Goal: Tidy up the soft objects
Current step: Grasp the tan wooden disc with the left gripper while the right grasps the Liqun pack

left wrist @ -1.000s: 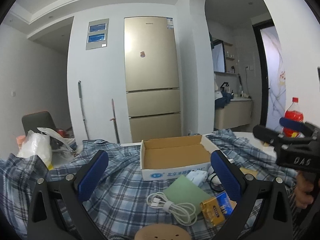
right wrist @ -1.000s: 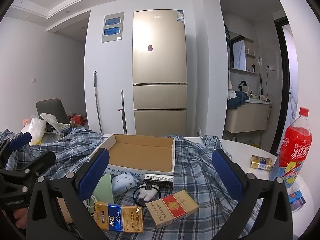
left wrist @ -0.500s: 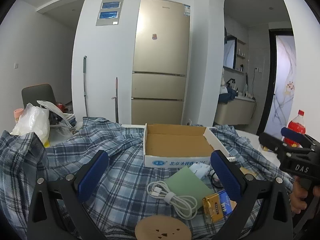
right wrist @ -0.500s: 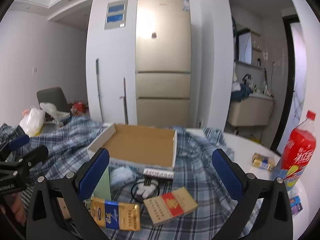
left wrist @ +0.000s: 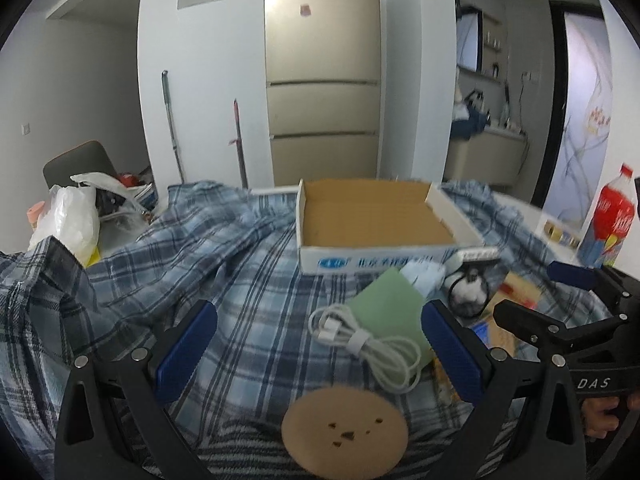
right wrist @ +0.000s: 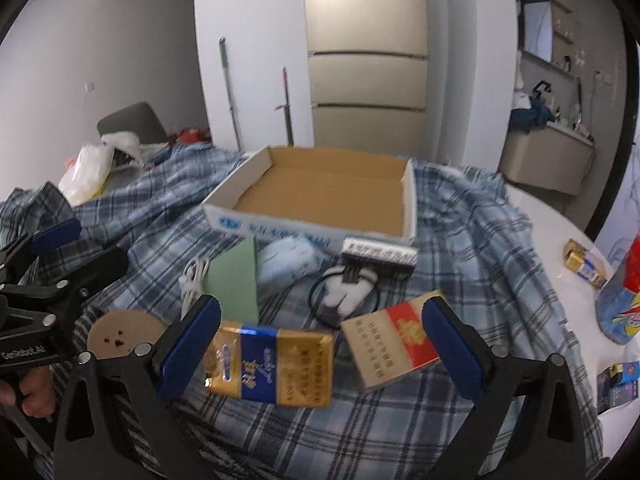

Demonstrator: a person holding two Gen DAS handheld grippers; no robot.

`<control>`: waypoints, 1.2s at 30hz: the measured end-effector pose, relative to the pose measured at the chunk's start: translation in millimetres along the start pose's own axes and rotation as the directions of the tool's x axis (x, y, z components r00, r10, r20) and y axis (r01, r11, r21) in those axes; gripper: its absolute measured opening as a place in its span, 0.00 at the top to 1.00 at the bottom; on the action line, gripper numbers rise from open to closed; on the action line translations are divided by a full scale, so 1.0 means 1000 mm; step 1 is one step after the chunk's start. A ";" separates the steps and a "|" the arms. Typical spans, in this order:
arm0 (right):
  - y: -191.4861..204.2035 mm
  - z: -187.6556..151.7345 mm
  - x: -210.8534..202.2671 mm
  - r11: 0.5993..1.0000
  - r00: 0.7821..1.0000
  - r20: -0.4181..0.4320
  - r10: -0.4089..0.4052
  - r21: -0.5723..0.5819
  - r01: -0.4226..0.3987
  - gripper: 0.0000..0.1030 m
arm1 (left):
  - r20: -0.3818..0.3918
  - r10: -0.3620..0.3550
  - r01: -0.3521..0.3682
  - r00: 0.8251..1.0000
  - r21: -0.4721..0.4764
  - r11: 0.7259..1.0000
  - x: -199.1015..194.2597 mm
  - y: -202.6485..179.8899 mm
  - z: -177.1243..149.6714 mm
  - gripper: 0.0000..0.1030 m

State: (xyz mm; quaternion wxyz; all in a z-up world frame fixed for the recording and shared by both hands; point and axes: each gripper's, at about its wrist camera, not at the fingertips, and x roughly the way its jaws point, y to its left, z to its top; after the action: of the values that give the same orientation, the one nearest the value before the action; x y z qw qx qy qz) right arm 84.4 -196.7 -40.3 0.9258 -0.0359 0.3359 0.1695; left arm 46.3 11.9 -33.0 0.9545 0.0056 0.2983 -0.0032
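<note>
Plaid cloth: spread over the table, under everything.
Box: empty, centre.
Cable: coiled on green card, before the box.
Left gripper: open, holding nothing.
Right gripper: open, above two packs.

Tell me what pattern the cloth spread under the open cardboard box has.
Blue, white and dark plaid cloth, clearest in the right wrist view around the open cardboard box.

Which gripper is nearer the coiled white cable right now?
Left. The left gripper hovers open over the white cable, which lies between its fingers in its view. The right gripper hangs open above the cigarette packs, with the cable off beyond its left finger.
</note>
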 end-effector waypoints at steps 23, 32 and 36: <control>0.022 -0.011 0.042 0.994 0.972 -0.221 0.079 -0.051 -0.093 0.23 | -0.323 -0.149 0.164 0.935 0.020 0.986 0.026 0.013 -0.031 0.00; 0.019 -0.016 0.040 0.985 0.951 -0.262 0.163 -0.012 -0.172 0.43 | -0.432 -0.118 0.192 0.894 0.132 0.972 0.039 -0.007 -0.045 0.00; 0.020 -0.018 0.038 0.978 0.940 -0.279 0.195 -0.015 -0.207 0.46 | -0.424 -0.152 0.205 0.893 0.083 0.975 0.040 0.000 -0.046 0.11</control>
State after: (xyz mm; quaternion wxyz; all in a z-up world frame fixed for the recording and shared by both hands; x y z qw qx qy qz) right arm 93.9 -169.7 -77.2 0.8469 -0.0451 0.4595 0.2638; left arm 52.8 12.0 -93.1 0.8627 0.0386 0.4925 -0.1083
